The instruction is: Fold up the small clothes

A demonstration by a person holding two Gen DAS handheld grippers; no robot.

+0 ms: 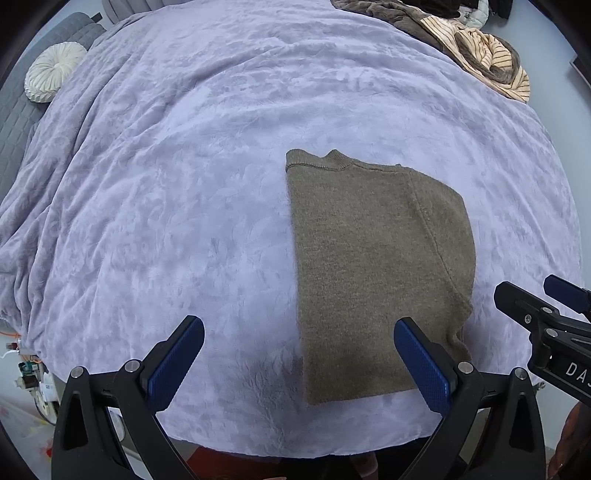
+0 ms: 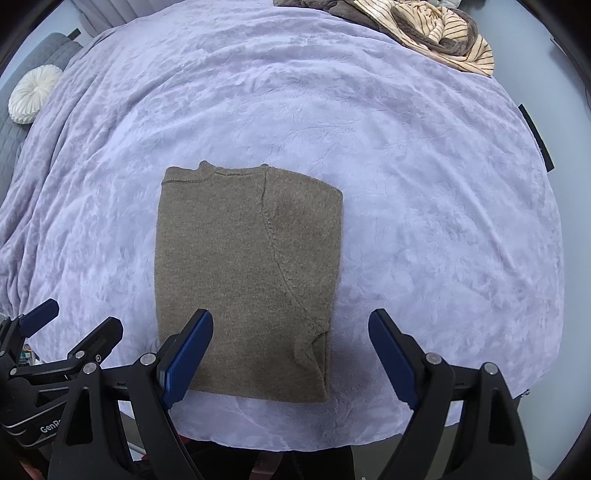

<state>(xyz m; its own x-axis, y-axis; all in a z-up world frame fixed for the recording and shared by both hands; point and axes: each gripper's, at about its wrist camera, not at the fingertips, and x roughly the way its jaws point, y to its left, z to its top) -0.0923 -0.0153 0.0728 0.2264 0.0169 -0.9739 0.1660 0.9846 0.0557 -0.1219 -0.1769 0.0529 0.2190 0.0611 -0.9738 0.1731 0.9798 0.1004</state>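
Note:
An olive-brown knitted sweater (image 1: 373,258) (image 2: 243,266) lies flat on the lilac blanket, folded into a tall rectangle with its collar at the far end. My left gripper (image 1: 299,332) hovers open above the garment's near left edge, with nothing between its blue pads. My right gripper (image 2: 291,328) hangs open over the sweater's near right part, also empty. Each gripper shows at the side of the other's view: the right gripper (image 1: 554,306) at the right edge, the left gripper (image 2: 70,317) at the lower left.
The lilac fleece blanket (image 1: 184,184) (image 2: 424,203) covers the bed. A heap of striped and brown clothes (image 1: 476,48) (image 2: 436,33) lies at the far right corner. A round white cushion (image 1: 53,70) (image 2: 33,92) rests on grey furniture at the far left.

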